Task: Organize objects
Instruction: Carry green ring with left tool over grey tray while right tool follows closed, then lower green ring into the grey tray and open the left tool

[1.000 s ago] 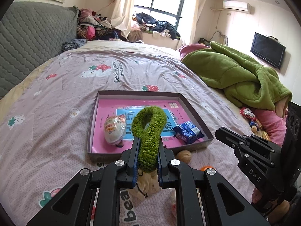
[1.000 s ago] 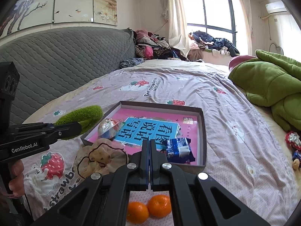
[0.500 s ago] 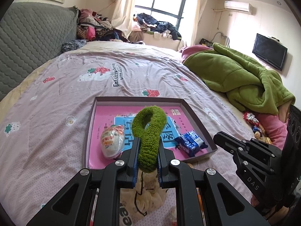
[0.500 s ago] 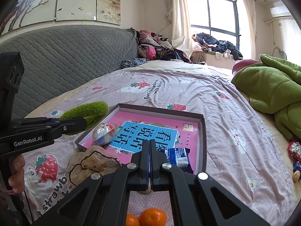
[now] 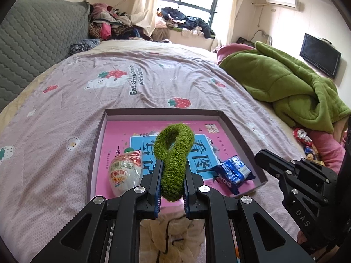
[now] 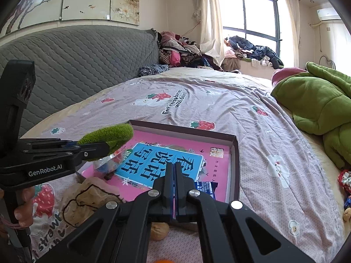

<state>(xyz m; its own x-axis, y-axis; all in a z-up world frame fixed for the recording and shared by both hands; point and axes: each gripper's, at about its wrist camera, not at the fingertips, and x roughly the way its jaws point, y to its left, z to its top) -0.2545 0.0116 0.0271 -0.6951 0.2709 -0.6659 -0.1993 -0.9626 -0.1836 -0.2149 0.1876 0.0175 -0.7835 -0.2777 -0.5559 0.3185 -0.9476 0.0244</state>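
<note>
A bed covered by a mauve sheet (image 5: pixel 65 114) printed with strawberries and bears fills both views. On it lies a shallow cardboard box tray (image 5: pixel 232 129) with a pink and blue picture book (image 5: pixel 206 157) lining its bottom. The left gripper (image 5: pixel 172 175) is clamped on a fuzzy green scrunchie (image 5: pixel 174 151), pinching its lower end so the loop stands up between the fingers, held in the air above the near part of the tray. From the right wrist view, the same scrunchie (image 6: pixel 109 135) juts out over the tray's left edge. Inside the tray, a wrapped egg-shaped snack (image 5: pixel 125 172) sits at the near left and a blue wrapped snack packet (image 5: pixel 232 173) at the near right. The right gripper (image 6: pixel 174 175) holds nothing, its fingers pressed together, poised above the tray's near edge. Just outside the tray on the sheet lie a beige mesh hair net (image 6: pixel 85 201) and a walnut (image 6: pixel 159 231). A green blanket (image 5: pixel 285 87) is heaped at the right.
</note>
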